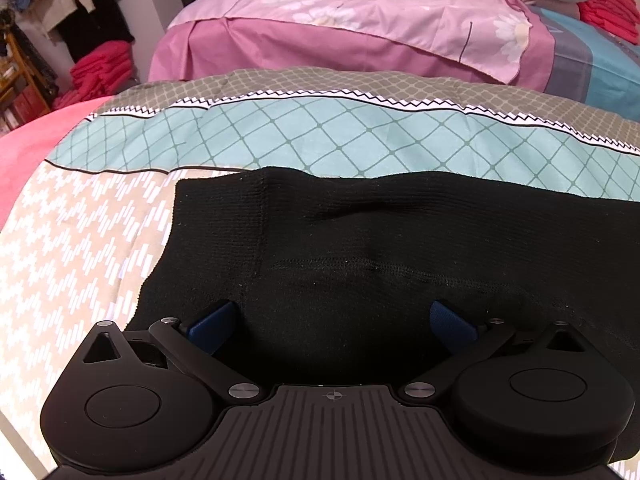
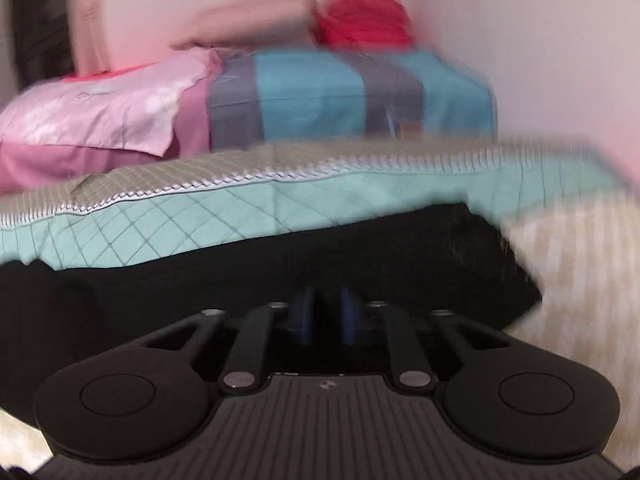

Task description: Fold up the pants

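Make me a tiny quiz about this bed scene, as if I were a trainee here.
1. True or false: the left tongs are spread wide over the black pants.
2. Which tongs look nearly closed? A) left B) right
3. What colour is the clothing pile at the far end of the bed?

Key:
1. True.
2. B, the right tongs; the blurred view hides whether cloth is pinched.
3. Red.

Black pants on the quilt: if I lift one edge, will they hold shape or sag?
The black pants look like thin ribbed knit with soft creases, so they will probably sag. They seem light. The patterned quilt beneath may drag with them.
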Available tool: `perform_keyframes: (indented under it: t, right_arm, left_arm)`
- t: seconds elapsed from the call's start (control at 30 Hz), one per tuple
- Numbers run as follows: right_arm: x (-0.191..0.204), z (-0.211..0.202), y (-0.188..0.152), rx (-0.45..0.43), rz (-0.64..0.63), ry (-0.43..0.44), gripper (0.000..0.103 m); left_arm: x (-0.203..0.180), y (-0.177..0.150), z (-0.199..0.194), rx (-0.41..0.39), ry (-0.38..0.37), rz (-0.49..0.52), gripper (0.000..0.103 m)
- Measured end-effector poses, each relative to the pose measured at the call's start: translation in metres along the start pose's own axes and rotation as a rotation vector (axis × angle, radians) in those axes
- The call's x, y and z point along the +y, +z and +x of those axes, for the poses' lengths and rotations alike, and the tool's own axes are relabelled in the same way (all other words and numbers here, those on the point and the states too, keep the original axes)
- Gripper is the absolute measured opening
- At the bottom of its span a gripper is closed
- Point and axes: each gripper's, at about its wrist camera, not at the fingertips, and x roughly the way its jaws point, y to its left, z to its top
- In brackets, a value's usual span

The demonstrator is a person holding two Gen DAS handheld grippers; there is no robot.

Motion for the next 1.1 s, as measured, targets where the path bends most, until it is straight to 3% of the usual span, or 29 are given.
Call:
perform_keyframes:
  t: [0.23,0.27,0.33,0.37,0.43,0.47,0.5,0.57,0.67,0.83,0.93,0.97,1.0,1.07,1.1]
  right_arm:
    - [-0.023,-0.036,0.024,-0.175,0.095,0.006,0.005]
    - [-0.026,-0.025,0.024,-0.143,0.11,0.014,0.007]
    - [-0.029,0.002,0.022,0.016,0.097,0.031,0.009]
    - [-0.033,0.003,0.018,0.041,0.114,0.029,0.009]
    - [-0.048,-0.02,0.007,-0.031,0.197,0.046,0.036]
    - [-0.057,-0.032,0.0,-0.051,0.257,0.046,0.069]
    - [-0.065,-0.045,-0.01,-0.07,0.321,0.044,0.076]
    - [-0.082,-0.06,-0.031,-0.055,0.462,0.059,0.071]
    - [-0.096,-0.051,-0.063,0.033,0.677,0.197,0.072]
    - [-0.088,-0.019,-0.048,-0.052,0.688,0.268,0.074]
    - [-0.09,-0.004,-0.039,-0.09,0.735,0.259,0.073]
    - [-0.09,-0.002,-0.035,-0.086,0.755,0.254,0.059]
    - [-0.09,-0.001,-0.032,-0.062,0.752,0.236,0.015]
    - [-0.092,-0.002,-0.024,0.008,0.762,0.253,0.016]
    - [-0.098,-0.016,-0.019,-0.029,0.767,0.281,0.015]
  left_arm:
    - [-0.001,-0.002,0.0,-0.01,0.002,-0.001,0.103]
    - [-0.001,-0.002,-0.001,-0.012,0.003,-0.001,0.103]
    - [-0.001,-0.002,-0.001,-0.013,0.004,-0.002,0.103]
    - [-0.001,-0.002,-0.001,-0.012,0.005,-0.003,0.103]
    - [-0.001,-0.002,-0.001,-0.011,0.004,-0.002,0.103]
    - [-0.001,-0.002,-0.001,-0.012,0.003,-0.002,0.103]
    - [-0.001,-0.003,-0.002,-0.013,0.002,-0.002,0.103]
    - [-0.001,-0.004,-0.002,-0.018,0.003,-0.003,0.103]
    - [-0.002,-0.005,-0.002,-0.022,0.008,-0.004,0.103]
    - [-0.002,-0.004,-0.002,-0.017,0.011,-0.003,0.103]
    - [-0.003,-0.003,-0.001,-0.017,0.014,-0.006,0.103]
    - [-0.003,-0.003,-0.001,-0.015,0.016,-0.007,0.103]
    - [-0.003,-0.003,-0.001,-0.013,0.017,-0.006,0.103]
    - [-0.003,-0.002,0.0,-0.008,0.017,-0.005,0.103]
    - [-0.003,-0.001,0.0,-0.003,0.017,-0.003,0.103]
